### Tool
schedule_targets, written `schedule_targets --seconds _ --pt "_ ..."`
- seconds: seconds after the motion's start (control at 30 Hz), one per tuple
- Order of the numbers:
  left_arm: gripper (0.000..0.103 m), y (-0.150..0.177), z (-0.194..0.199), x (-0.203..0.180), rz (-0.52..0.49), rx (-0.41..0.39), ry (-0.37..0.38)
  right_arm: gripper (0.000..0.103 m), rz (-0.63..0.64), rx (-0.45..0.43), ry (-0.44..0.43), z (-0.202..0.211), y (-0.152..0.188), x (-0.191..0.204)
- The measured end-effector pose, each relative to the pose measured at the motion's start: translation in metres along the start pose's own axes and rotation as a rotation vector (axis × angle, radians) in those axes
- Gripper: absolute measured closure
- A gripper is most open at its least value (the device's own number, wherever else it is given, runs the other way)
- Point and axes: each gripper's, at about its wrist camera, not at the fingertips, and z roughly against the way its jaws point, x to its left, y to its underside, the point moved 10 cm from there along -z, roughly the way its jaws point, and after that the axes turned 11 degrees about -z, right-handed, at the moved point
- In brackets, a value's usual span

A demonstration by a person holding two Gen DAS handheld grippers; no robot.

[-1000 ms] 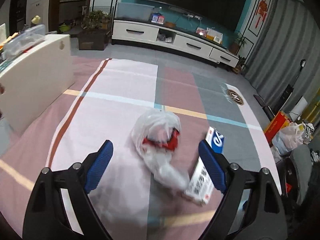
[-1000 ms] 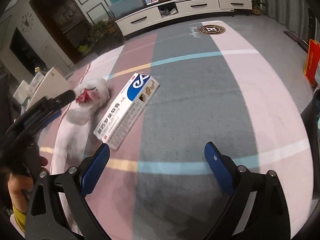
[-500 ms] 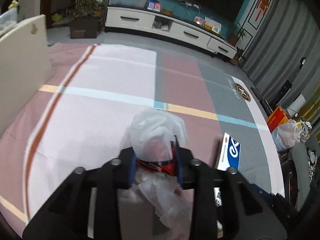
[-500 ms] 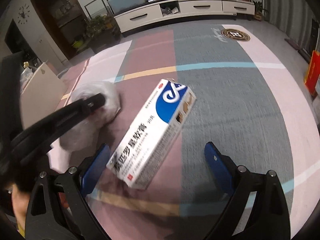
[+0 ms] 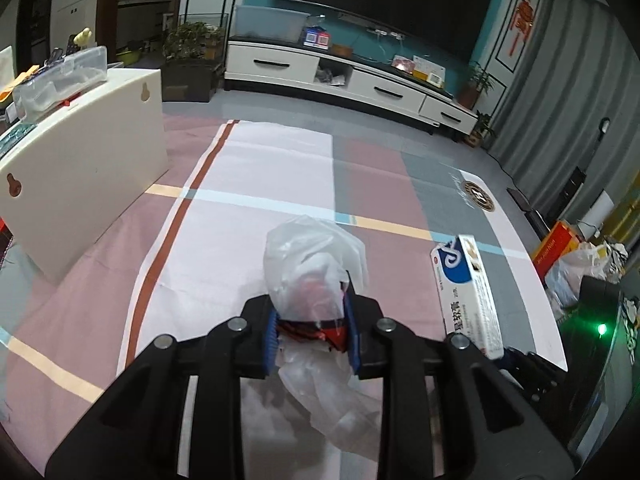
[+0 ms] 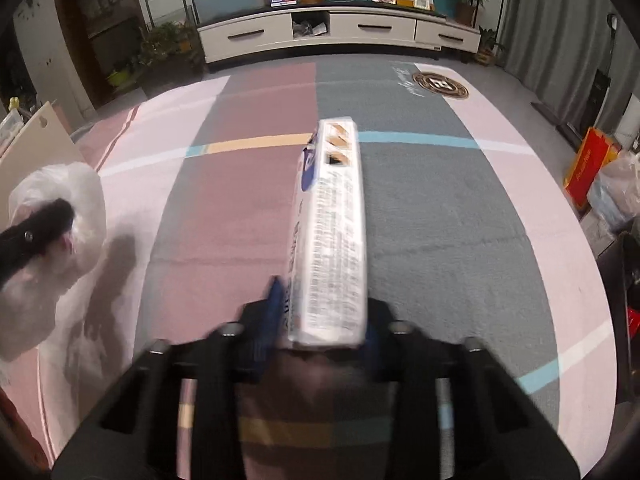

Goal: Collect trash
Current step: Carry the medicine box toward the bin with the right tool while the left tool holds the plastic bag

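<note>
a: count of task items?

b: two. one crumpled clear plastic bag [image 5: 316,264] with something red inside, and one white-and-blue carton [image 6: 330,232]. two grippers as well, one item each.

a: left gripper [image 5: 312,334] state?

b: jaws drawn in close, blue pads pressing the bag from both sides at its middle. the bag's upper part bulged out ahead of the fingertips, and a loose tail of plastic hung down below them toward the rug [image 5: 248,176]. whether the tail touched the rug could not be told.

a: right gripper [image 6: 320,320]?

b: closed down on the near end of the carton. that view was motion-blurred, so pad contact was read only roughly; one blue pad showed on the left side of the carton.

a: carton orientation?

b: long axis ran straight forward from the right gripper, far end pointing toward the white tv cabinet [image 6: 336,28]. a narrow printed side faced up, the blue face turned left. in the left wrist view the same carton [image 5: 468,292] stood to the right of the bag, raised off the rug, blue end away from the camera.

a: relative position of the two items?

b: apart, not touching. bag on the left, carton on the right, both over the striped rug. in the right wrist view the bag [image 6: 56,216] sat at the left edge with the left gripper's black finger across it.
</note>
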Motion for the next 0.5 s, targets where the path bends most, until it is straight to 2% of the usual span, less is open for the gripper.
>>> schedule_targets --seconds 0.2,0.5 --pt "0.073 0.012 0.013 -0.024 -0.041 0.015 0.034 0.082 -0.045 0.03 -0.13 0.014 0.01 -0.028" --pt "0.073 0.026 0.037 -0.089 -0.123 0.009 0.137 0.082 -0.012 -0.041 -0.156 0.08 0.025 -0.077"
